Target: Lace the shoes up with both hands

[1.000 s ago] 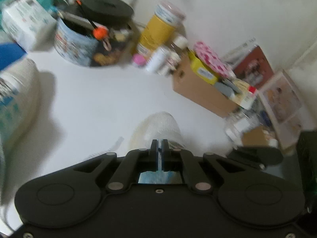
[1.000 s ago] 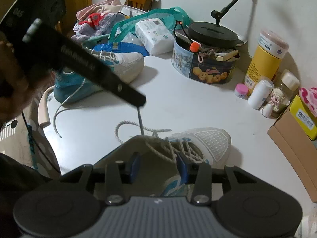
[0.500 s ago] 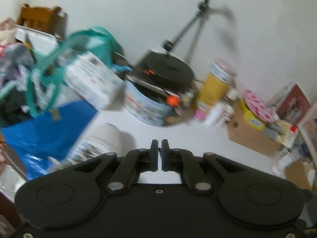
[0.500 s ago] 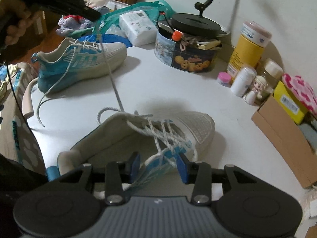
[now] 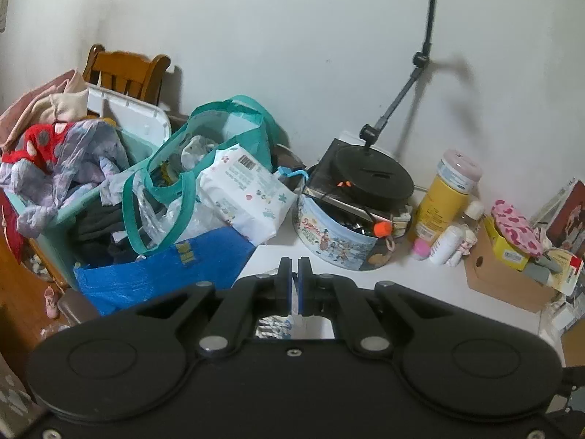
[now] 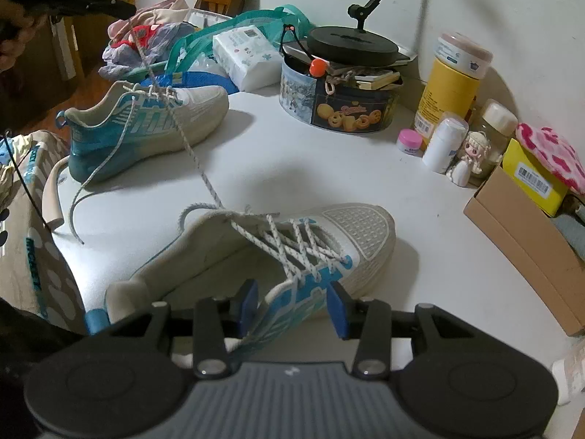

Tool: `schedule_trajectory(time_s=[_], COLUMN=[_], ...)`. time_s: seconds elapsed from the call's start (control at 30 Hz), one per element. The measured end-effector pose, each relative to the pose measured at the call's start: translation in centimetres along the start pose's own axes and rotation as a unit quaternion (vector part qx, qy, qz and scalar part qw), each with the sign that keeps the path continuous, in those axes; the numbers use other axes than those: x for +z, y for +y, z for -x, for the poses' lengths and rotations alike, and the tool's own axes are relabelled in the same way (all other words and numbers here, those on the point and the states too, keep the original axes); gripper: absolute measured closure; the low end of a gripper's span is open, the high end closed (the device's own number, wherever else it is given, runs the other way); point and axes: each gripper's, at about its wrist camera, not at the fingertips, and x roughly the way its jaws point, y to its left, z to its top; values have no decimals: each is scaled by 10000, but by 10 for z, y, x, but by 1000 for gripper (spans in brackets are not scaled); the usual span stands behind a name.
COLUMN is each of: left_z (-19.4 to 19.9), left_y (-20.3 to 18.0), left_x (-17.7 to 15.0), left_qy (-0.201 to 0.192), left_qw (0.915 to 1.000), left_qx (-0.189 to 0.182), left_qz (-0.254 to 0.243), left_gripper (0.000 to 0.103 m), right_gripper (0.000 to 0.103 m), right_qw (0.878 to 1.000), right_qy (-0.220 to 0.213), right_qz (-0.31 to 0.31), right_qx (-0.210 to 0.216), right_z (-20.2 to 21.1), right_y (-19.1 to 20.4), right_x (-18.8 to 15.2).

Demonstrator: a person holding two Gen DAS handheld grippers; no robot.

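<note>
White-and-blue mesh shoe [image 6: 292,252] is lying on the table [image 6: 292,161], speckled lace [image 6: 190,150] stretching taut to the left gripper [image 5: 295,285], pinched shut on it; right gripper [image 6: 292,307] is gaping beside the shoe.

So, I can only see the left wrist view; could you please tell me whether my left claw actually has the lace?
Observer: Yes, the lace runs taut from the left claw down to the near shoe.
Operator: Where is the right claw?
Observer: The right claw is open, straddling that shoe's side.
Operator: Is anything else nearby?
Observer: A second shoe lies further left, its own lace trailing loose.
</note>
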Motion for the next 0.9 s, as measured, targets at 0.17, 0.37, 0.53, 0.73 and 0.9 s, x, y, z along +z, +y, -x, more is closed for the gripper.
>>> schedule_trajectory(time_s=[0.17, 0.37, 0.53, 0.73, 0.9], left_z=[6, 1, -35, -83, -106], left_y=[-31, -90, -121, -126, -128], left_x=[-3, -38, -94, -138, -143], left_qy=[197, 970, 1835, 2400, 2710], left_qw=[9978, 9785, 9574, 9450, 9352], left_qx=[-414, -1172, -1482, -1458, -1457], left_qz=[-474, -1394, -1666, -1675, -1754], left_gripper=[103, 103, 103, 103, 93], right_gripper=[58, 55, 53, 53, 52], right_qw=[9997, 9982, 9972, 9946, 9924], right_qy=[-86, -240, -357, -419, -379], right_qz=[-206, -534, -634, -899, -1115], right_qx=[87, 139, 162, 302, 352], right_z=[5, 14, 19, 21, 19], right_y=[-4, -12, -12, -14, -21], right_x=[0, -1, 0, 3, 3])
